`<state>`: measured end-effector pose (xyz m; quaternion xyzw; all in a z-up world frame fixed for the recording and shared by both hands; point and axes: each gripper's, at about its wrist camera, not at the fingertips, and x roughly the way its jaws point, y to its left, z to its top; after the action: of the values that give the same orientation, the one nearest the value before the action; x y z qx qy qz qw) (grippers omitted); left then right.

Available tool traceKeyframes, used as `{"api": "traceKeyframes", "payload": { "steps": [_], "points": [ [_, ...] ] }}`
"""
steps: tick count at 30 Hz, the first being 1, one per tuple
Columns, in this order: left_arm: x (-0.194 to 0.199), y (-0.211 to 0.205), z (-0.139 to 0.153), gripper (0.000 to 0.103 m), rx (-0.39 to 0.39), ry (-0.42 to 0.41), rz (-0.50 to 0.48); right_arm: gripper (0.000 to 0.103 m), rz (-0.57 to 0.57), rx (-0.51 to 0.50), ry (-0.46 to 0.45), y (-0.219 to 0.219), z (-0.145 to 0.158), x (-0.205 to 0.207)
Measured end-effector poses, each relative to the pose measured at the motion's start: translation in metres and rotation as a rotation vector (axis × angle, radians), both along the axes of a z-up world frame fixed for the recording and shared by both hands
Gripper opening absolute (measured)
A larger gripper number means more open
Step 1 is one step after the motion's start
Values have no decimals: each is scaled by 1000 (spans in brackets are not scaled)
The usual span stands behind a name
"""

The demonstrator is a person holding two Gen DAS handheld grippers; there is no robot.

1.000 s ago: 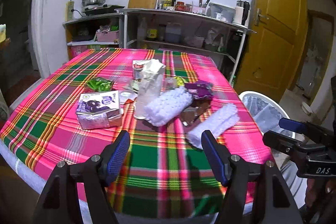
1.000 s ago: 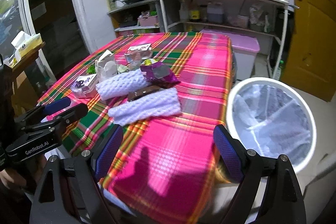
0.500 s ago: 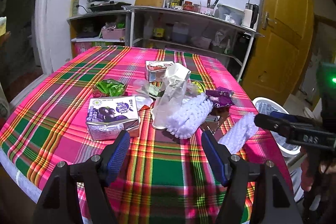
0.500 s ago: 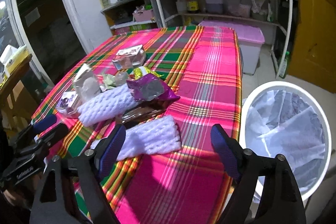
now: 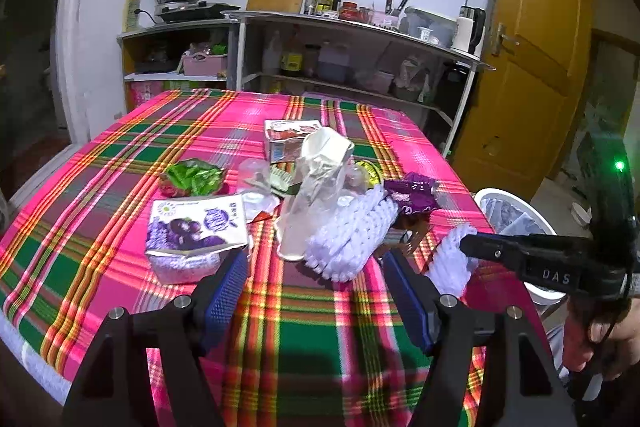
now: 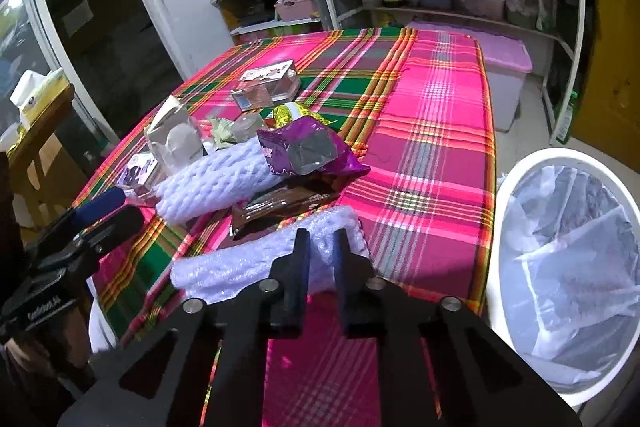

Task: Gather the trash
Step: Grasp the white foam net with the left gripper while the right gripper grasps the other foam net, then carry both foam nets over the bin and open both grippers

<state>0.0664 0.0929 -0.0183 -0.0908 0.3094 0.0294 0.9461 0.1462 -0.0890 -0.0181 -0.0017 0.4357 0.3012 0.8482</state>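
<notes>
Trash lies in a heap on the plaid tablecloth [image 5: 120, 155]: a purple grape carton [image 5: 192, 231], a crumpled clear bag [image 5: 316, 183], two white foam nets [image 5: 352, 231], a purple wrapper [image 6: 312, 151] and a brown wrapper [image 6: 280, 207]. My right gripper [image 6: 321, 247] is shut on the near foam net [image 6: 240, 263] at the table's near edge; it also shows in the left wrist view [image 5: 452, 263]. My left gripper [image 5: 316, 279] is open and empty, just short of the carton and the bag.
A white bin with a clear liner [image 6: 568, 251] stands on the floor right of the table. A second carton [image 5: 288, 139] and a green wrapper [image 5: 192, 179] lie farther back. Kitchen shelves [image 5: 360, 67] and a yellow door [image 5: 536, 67] are behind.
My right gripper has moved in and closed on the near foam net. My left gripper has moved closer to the heap and stayed open.
</notes>
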Motion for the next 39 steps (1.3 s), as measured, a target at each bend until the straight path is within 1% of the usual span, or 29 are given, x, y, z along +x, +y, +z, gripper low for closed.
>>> {"api": "traceKeyframes", "payload": {
  "steps": [6, 10, 13, 15, 19, 20, 23, 30, 39],
  "points": [
    [14, -4, 1, 70, 3, 1, -22, 9, -25, 31, 3, -14, 6, -3],
    [25, -6, -6, 68, 4, 22, -28, 9, -41, 44, 8, -22, 7, -5],
    [33, -8, -11, 60, 9, 39, -40, 9, -50, 52, 7, -27, 9, -6],
    [37, -12, -13, 48, 13, 49, -55, 9, -57, 58, 4, -30, 11, -7],
    [41, -18, -19, 34, 10, 71, -77, 9, -65, 63, -5, -35, 14, -9],
    [41, -18, -20, 29, 8, 75, -81, 9, -67, 64, -6, -36, 14, -10],
    [38, -20, -20, 24, 3, 80, -88, 9, -73, 69, -9, -39, 16, -13],
    [15, -19, -8, 21, -29, 52, -68, 9, -94, 84, -30, -50, 24, -21],
    [-11, -19, 19, 20, -31, -4, -33, 9, -129, 111, -49, -69, 31, -29]
  ]
}}
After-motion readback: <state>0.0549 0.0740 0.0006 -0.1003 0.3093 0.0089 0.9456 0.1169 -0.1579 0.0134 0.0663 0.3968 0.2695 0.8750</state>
